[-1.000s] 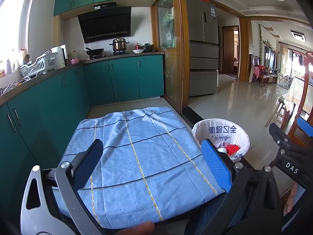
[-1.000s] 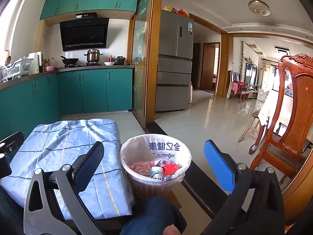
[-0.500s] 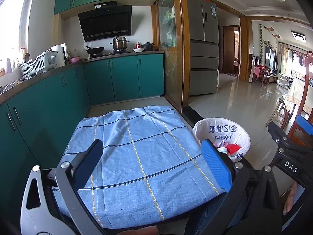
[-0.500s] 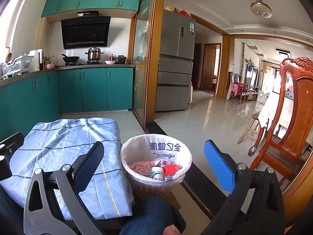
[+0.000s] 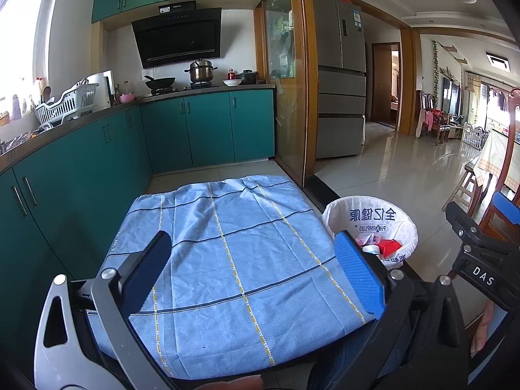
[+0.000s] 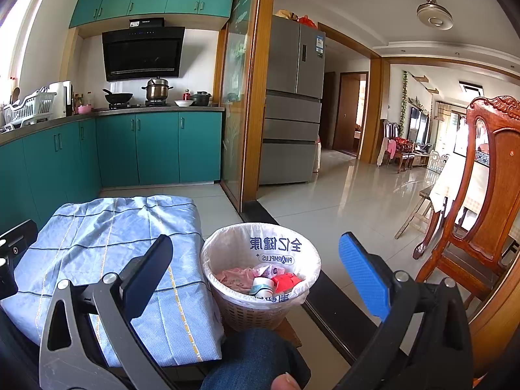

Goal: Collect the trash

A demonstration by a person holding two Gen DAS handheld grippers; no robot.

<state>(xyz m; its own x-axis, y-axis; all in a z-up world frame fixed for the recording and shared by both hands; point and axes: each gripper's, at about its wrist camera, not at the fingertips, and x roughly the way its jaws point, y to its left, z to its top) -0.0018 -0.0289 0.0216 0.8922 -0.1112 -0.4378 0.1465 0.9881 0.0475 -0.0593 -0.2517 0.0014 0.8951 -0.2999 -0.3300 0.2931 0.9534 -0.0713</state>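
Note:
A woven waste basket (image 6: 256, 308) lined with a white printed bag (image 5: 370, 217) stands on the floor right of a low table. Inside lie pink wrappers (image 6: 237, 278), a red packet (image 6: 287, 282) and a small white-and-teal roll (image 6: 261, 286). The table wears a blue checked cloth (image 5: 234, 253) with no loose item on it. My left gripper (image 5: 250, 269) hangs open above the cloth, nothing between its fingers. My right gripper (image 6: 256, 269) is open too, held above and just short of the basket, and holds nothing.
Teal cabinets (image 5: 97, 162) run along the left and back. A glass sliding door with a wooden frame (image 6: 250, 113) and a dark floor track (image 6: 328, 312) lie right of the table. A carved wooden chair (image 6: 481, 214) stands at the right. A person's knee in jeans (image 6: 253, 360) is below.
Both views have tipped slightly downward, so the kitchen sits a little higher in frame. The grippers stay open and the trash in the basket has not moved.

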